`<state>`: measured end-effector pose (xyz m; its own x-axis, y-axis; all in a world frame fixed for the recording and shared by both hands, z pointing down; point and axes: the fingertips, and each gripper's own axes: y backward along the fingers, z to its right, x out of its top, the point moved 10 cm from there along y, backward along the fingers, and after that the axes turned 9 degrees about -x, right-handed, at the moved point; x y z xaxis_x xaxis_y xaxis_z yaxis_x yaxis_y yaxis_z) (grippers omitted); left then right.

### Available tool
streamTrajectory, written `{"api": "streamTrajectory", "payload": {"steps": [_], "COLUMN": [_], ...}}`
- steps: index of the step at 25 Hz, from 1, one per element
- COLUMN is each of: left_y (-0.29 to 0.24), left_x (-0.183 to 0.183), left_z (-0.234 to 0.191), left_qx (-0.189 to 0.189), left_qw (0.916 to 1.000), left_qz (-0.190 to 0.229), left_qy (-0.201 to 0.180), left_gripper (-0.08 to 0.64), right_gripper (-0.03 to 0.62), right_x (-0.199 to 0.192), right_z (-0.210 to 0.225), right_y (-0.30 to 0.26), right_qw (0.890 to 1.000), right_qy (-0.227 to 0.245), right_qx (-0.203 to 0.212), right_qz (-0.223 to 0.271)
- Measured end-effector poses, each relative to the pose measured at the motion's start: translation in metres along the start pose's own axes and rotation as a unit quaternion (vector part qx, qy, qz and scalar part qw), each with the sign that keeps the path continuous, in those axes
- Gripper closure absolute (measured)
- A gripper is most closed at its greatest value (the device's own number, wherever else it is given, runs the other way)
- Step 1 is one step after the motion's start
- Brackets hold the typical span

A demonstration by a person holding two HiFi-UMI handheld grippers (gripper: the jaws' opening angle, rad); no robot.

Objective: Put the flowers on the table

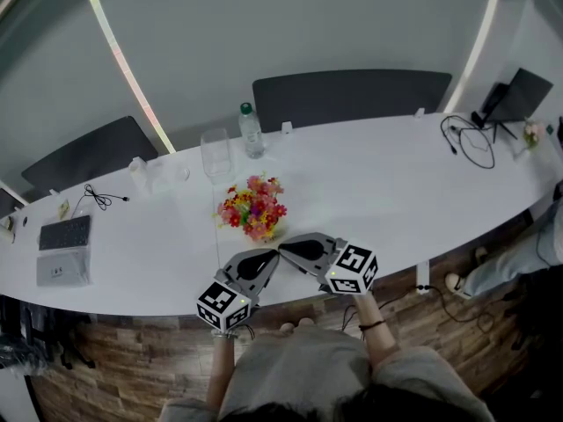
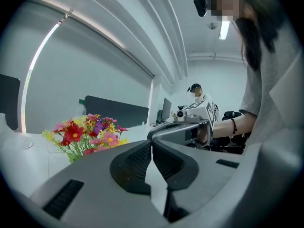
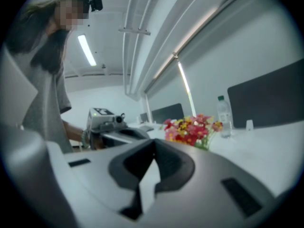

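Table (image 1: 396,192), white and long, legend running left to right.

Far left of the fingers (image 1: 257,262): keyboard (image 1: 64,234) and loose cable (image 1: 102,199), well apart from both grippers.

Beyond the fingers, slightly left: empty glass vase (image 1: 215,155), upright, with water bottle (image 1: 252,131) near it.

Flowers (image 1: 252,207): bright bunch of red, pink and yellow, down on the tabletop just ahead of the fingertips, between them and the vase. Touched by neither gripper.

Left gripper (image 1: 274,255): jaws pressed together, nothing between the pads. Tip angled toward the right gripper, with the bunch off to the left of its fingers in the left gripper view.

Right gripper (image 1: 284,250): likewise closed on nothing, tip almost meeting the left one. Bunch off to the right of its fingers in the right gripper view, bottle farther back.

Far right of the fingers: black cable (image 1: 471,143) and dark screen (image 1: 519,93), near the table end.

Judged stage: placing apparently done, with the bunch on the table, free of both grippers, and the vase empty. Left to do, at most: drawing both grippers back toward the near edge. Equally readable as a bunch not yet handled, with no way of settling that from this moment alone.
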<state>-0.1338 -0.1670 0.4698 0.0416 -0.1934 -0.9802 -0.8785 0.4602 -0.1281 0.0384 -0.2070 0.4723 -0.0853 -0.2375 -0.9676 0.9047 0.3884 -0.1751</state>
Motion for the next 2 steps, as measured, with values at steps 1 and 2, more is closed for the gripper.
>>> {"api": "streamTrajectory", "payload": {"steps": [1,2], "left_y": [-0.0004,-0.0007], "left_x": [-0.0001,-0.0001], "left_z": [-0.0006,-0.0012], "left_qx": [0.000,0.000], "left_qw": [1.0000,1.0000], "left_qz": [0.000,0.000], "left_qy": [-0.001,-0.001], "left_gripper": [0.534,0.534], "right_gripper": [0.568,0.568], "right_x": [0.0000,0.0001], "right_z": [0.0004,0.0008], "right_y": [-0.0002,-0.0004], "right_qw": [1.000,1.000], "right_qy": [0.000,0.000], "right_qx": [0.001,0.001], "right_qz": [0.000,0.000]}}
